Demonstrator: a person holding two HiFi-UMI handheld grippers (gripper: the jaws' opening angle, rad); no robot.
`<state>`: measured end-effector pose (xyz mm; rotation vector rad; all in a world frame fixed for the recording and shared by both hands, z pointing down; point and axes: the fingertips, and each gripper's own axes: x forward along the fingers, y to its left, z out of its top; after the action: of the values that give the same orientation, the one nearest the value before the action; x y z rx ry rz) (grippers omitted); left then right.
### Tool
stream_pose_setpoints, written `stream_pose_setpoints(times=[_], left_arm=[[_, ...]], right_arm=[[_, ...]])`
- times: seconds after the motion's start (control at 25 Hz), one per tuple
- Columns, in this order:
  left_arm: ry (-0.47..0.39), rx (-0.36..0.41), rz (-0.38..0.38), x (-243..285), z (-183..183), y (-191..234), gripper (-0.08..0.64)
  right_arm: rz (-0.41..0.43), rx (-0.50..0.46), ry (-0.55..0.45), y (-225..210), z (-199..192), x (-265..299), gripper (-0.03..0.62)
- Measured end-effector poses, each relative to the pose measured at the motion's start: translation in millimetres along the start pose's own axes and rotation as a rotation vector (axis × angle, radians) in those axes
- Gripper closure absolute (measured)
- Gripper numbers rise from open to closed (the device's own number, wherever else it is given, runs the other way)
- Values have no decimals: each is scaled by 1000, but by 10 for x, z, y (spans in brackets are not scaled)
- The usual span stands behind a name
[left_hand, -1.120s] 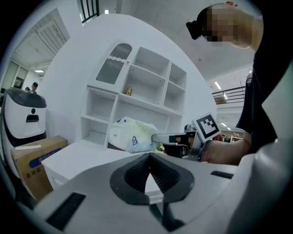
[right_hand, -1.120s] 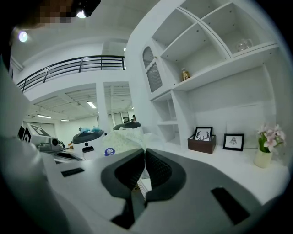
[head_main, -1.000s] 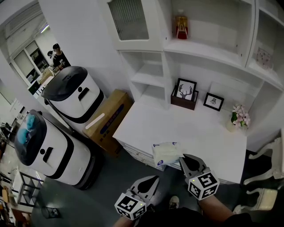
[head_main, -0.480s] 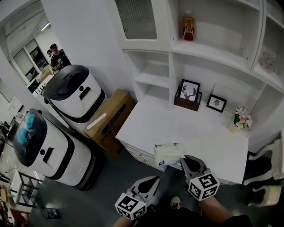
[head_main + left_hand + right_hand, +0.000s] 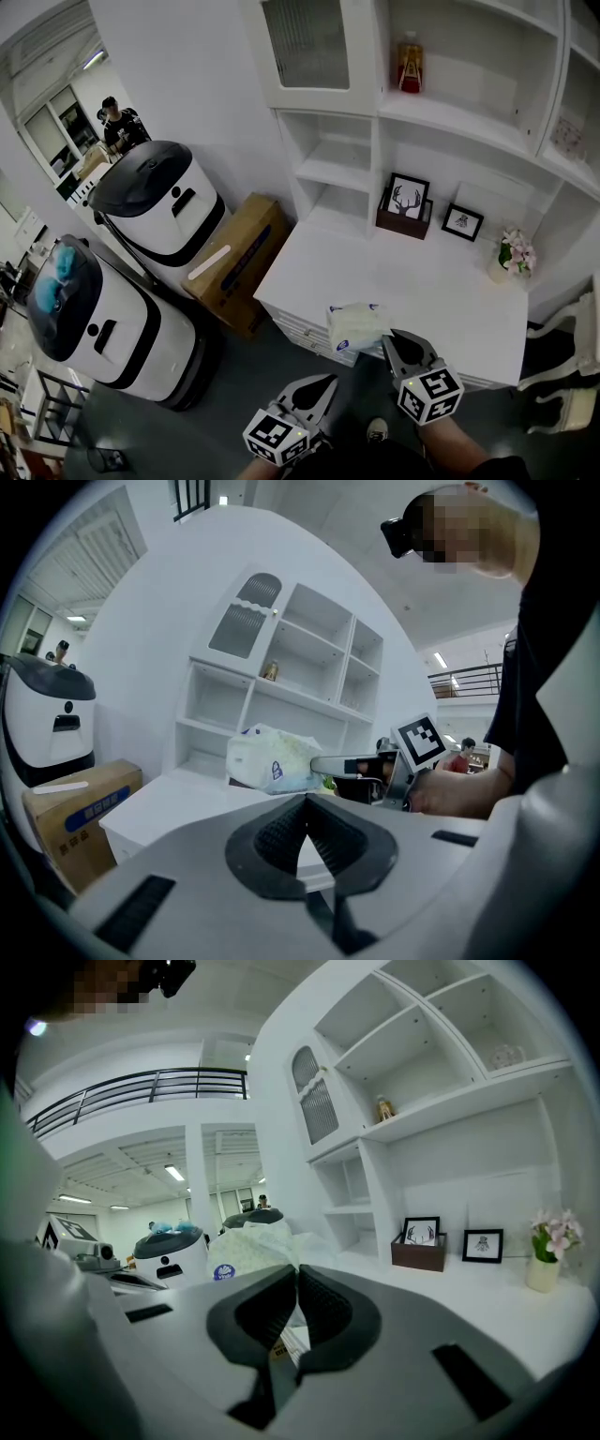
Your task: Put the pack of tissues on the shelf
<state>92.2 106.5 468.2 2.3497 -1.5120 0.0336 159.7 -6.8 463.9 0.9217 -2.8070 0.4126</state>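
- Since a second ago the shelf point(image 5: 441, 111) and desk point(image 5: 441, 300) have slid slightly right in the head view. The tissue pack point(image 5: 356, 325) stays gripped by the right gripper point(image 5: 401, 349) over the desk's front edge, with a cardboard box point(image 5: 234, 262) to the left.
- Left gripper view: the left gripper point(image 5: 306, 803) is closed on nothing, and the pack floats beyond it.
- Right gripper view: the jaws pinch the pack's end. A deer picture point(image 5: 421, 1232) sits in a wooden box point(image 5: 418, 1252) on the desk.

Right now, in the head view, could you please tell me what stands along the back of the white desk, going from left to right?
First the deer picture in its brown box → the small framed picture → the vase of pink flowers.
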Motion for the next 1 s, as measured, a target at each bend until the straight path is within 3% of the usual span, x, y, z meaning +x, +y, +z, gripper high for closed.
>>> stream_pose_setpoints(times=[1.0], left_arm=[[3, -3, -62, -578, 30, 706, 557]], right_arm=[[-74, 19, -6, 640, -47, 476, 584]])
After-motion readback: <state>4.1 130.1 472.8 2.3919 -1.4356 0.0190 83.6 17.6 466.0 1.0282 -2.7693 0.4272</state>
